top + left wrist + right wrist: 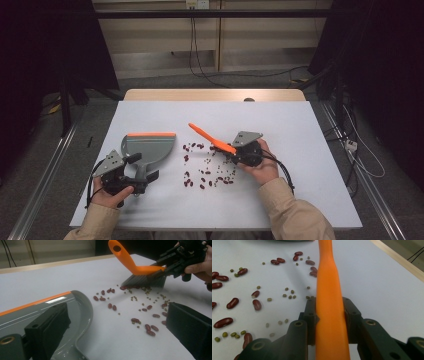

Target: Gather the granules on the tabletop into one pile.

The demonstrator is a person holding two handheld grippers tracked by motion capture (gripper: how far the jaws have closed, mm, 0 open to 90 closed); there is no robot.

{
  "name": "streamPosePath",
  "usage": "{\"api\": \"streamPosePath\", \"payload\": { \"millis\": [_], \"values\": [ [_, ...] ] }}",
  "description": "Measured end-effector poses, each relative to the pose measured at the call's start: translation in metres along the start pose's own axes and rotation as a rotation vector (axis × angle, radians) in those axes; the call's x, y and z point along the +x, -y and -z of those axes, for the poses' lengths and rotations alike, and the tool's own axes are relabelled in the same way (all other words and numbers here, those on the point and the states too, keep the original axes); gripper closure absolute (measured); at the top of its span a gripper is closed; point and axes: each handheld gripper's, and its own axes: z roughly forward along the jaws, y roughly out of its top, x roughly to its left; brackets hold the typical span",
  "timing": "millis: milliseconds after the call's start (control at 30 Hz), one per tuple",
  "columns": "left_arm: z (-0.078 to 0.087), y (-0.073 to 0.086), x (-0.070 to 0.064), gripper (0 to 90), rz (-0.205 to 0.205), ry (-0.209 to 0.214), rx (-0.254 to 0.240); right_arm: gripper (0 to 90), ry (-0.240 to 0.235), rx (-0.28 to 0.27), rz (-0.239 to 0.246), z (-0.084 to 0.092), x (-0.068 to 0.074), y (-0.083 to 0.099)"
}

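Both forearms come in from the near edge of the white surface (280,120), sleeves resting low, each hand wrapped around 1 hand-held gripper. The right hand-held gripper (231,149) points up and to the left across the surface, wrist cocked; its jaws are clamped tight on the orange handle of 1 small brush (329,302), which runs straight out from between them. In the left gripper view the brush's dark bristles (146,281) hang below that handle, their tips down on the surface at the far edge of the scattered beans (140,307).

The left hand-held gripper (147,176) lies low and points right, at the handle of 1 grey dustpan with an orange lip (149,146); the pan sits just ahead of it. In its own view the 2 jaws stand wide apart, 1 over the pan, the other on the bean side; whether they press on the pan's handle I cannot tell.

The beans lie between the 2 hand-held grippers: roughly 20 red kidney beans plus many tiny green ones, too small to count exactly
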Motion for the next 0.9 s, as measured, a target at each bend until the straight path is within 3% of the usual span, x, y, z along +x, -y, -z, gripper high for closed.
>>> {"api": "streamPosePath", "payload": {
  "millis": [633,733,800,900],
  "values": [
    [-0.001,-0.001,-0.003,4.9,-0.007,0.002,0.004,70.6,-0.035,-0.021,0.006,0.012,0.021,0.003],
    [-0.001,-0.001,-0.003,4.9,-0.006,0.003,0.004,70.9,-0.039,-0.03,-0.01,0.014,0.021,0.003],
    [-0.001,-0.001,-0.003,4.9,-0.004,0.003,0.005,71.2,-0.039,-0.057,-0.046,0.016,0.017,0.003],
    [-0.001,-0.001,-0.003,4.8,-0.002,0.007,0.005,71.3,-0.034,-0.092,-0.061,0.019,0.008,-0.001]
  ]
}}
